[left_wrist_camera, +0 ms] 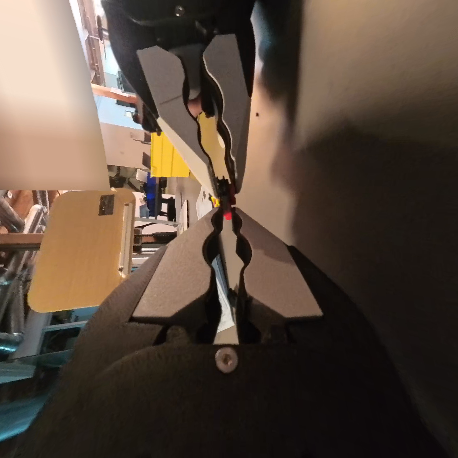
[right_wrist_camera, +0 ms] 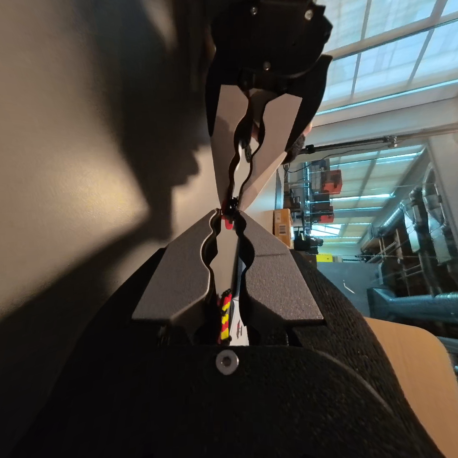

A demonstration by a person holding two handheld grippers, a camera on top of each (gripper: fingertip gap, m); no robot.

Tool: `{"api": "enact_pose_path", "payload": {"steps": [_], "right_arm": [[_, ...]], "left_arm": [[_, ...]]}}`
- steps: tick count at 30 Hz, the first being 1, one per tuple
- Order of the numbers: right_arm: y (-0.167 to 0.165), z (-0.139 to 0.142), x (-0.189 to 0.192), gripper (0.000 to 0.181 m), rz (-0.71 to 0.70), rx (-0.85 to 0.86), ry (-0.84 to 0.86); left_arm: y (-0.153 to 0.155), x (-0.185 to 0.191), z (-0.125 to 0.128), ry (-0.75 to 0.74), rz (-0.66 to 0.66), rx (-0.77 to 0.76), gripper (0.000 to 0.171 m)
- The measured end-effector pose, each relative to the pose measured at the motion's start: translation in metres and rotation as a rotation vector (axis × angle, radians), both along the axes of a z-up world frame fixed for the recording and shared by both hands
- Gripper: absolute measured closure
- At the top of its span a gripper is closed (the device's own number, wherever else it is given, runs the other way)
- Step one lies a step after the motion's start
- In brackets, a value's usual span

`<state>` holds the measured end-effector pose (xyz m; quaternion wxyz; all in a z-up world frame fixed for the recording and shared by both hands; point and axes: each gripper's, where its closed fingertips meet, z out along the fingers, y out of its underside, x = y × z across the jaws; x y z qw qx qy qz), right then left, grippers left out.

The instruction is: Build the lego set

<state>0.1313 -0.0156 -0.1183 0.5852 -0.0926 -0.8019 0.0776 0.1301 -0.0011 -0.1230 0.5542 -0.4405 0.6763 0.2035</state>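
- Workshop background: windows and shelving fill the right side of the right wrist view; a pale desk (left_wrist_camera: 347,74) stands on edge in both views because the cameras are rolled sideways, and it takes up the upper right of the left wrist view.
- Left gripper (left_wrist_camera: 226,213): rises from the bottom centre of its own view, fingers drawn nearly together, tips pinching the red end of a small red-and-black lego piece (left_wrist_camera: 226,198).
- Right gripper (right_wrist_camera: 229,215): seen from the bottom centre of its own view, likewise nearly closed on the same small assembly, where a red part (right_wrist_camera: 228,224) shows between the tips and a black part (right_wrist_camera: 232,204) just beyond.
- Key relation: the two grippers meet tip to tip at frame centre, pointing at each other; the piece's long axis appears to run along that shared line, so any pressing or pulling would act along it. Neither gripper is nearer; both touch it.
- Secondary item: a red, yellow and black lego strip (right_wrist_camera: 226,319) lies on the desk, visible low in the gap between the right gripper's fingers, well apart from the held piece.
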Motion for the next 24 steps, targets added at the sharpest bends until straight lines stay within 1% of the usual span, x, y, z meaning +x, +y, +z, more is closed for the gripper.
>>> {"api": "enact_pose_path", "payload": {"steps": [5, 9, 11, 12, 13, 15, 18, 21, 24], "right_arm": [[-0.001, -0.006, 0.000, 0.172, 0.006, 0.012, -0.020], [0.003, -0.009, 0.000, 0.172, 0.003, -0.001, -0.034], [0.006, -0.009, 0.000, 0.172, -0.002, -0.007, -0.036], [0.008, -0.009, 0.000, 0.172, -0.005, -0.010, -0.037], [0.013, -0.010, 0.001, 0.172, -0.017, -0.019, -0.047], [0.028, -0.015, 0.002, 0.172, -0.063, -0.025, -0.078], [0.046, -0.027, 0.005, 0.172, -0.113, -0.035, -0.147], [0.050, -0.035, 0.008, 0.171, -0.122, -0.083, -0.209], [0.049, -0.034, 0.010, 0.168, -0.131, -0.183, -0.258]], "left_arm": [[0.000, 0.000, -0.006, 0.074, 0.012, 0.025, 0.166], [0.003, -0.001, -0.008, 0.038, 0.029, 0.016, 0.166], [0.004, 0.000, -0.010, -0.024, 0.029, -0.033, 0.165], [0.006, -0.001, -0.012, -0.053, 0.043, -0.072, 0.160], [0.009, -0.004, -0.013, -0.077, 0.068, -0.103, 0.150], [0.019, -0.013, -0.009, -0.143, 0.137, -0.119, 0.143], [0.030, -0.025, 0.005, -0.277, 0.202, -0.123, 0.142], [0.038, -0.035, 0.017, -0.426, 0.246, -0.158, 0.138], [0.041, -0.041, 0.024, -0.543, 0.254, -0.216, 0.136]]}}
